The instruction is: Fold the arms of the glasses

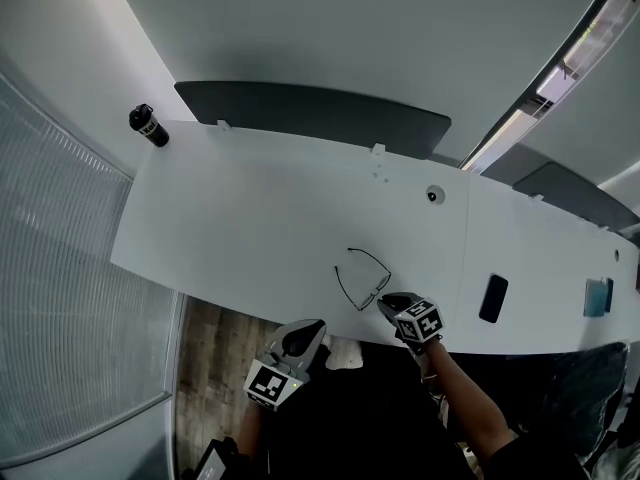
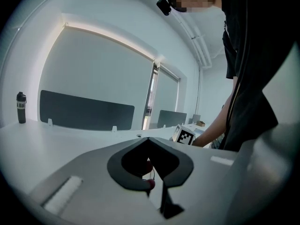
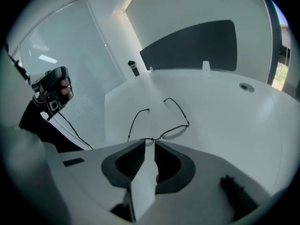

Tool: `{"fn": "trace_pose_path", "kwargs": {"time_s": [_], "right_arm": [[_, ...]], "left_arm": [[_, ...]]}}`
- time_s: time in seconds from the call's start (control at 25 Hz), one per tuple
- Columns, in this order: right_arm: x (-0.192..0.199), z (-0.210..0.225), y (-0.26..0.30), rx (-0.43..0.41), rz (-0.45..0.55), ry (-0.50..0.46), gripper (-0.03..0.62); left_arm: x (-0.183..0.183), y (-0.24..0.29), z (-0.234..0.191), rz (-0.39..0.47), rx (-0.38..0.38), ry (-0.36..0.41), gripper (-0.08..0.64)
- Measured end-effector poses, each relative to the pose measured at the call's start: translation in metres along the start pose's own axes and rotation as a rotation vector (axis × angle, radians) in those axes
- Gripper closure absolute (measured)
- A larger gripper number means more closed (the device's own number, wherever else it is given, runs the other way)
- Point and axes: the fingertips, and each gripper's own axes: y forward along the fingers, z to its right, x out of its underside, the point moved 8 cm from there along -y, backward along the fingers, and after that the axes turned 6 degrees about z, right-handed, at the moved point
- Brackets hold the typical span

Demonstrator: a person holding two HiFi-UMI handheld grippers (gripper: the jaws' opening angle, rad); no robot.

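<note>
Thin dark wire glasses [image 1: 362, 278] [image 3: 165, 122] rest on the white table [image 1: 250, 218] near its front edge, both arms spread open and pointing away from me. My right gripper [image 1: 388, 304] [image 3: 148, 142] tilts down at the lens side, its jaws a narrow gap apart. The frame's rim crosses just beyond their tips, and one lens is partly hidden behind the left jaw. I cannot tell whether the jaws touch the frame. My left gripper [image 1: 306, 330] [image 2: 148, 138] is shut on nothing and hangs off the table's front edge, over the wood floor.
A black bottle [image 1: 148, 125] [image 3: 134, 68] stands at the far left corner. A dark phone [image 1: 493, 298] lies to the right of the glasses, and a bluish device [image 1: 598, 296] lies further right. A grey divider panel [image 1: 310, 113] lines the back edge. A round cable port [image 1: 433, 196] sits behind the glasses.
</note>
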Motion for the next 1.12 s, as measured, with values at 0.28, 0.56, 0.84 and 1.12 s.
{"fn": "trace_pose_path", "kwargs": {"time_s": [0.28, 0.56, 0.84, 1.12], "right_arm": [[0.013, 0.023, 0.008, -0.097, 0.042, 0.361, 0.525], [0.024, 0.040, 0.016, -0.192, 0.116, 0.754, 0.517], [0.028, 0.047, 0.024, -0.203, 0.069, 0.873, 0.512], [0.024, 0.046, 0.030, -0.266, 0.157, 1.022, 0.523]], "left_arm": [[0.003, 0.001, 0.000, -0.004, -0.027, -0.025, 0.554], [0.004, 0.002, -0.005, 0.017, -0.041, -0.003, 0.554], [0.004, 0.005, -0.002, 0.006, -0.045, -0.011, 0.554], [0.007, 0.004, -0.005, 0.018, -0.048, 0.001, 0.554]]}}
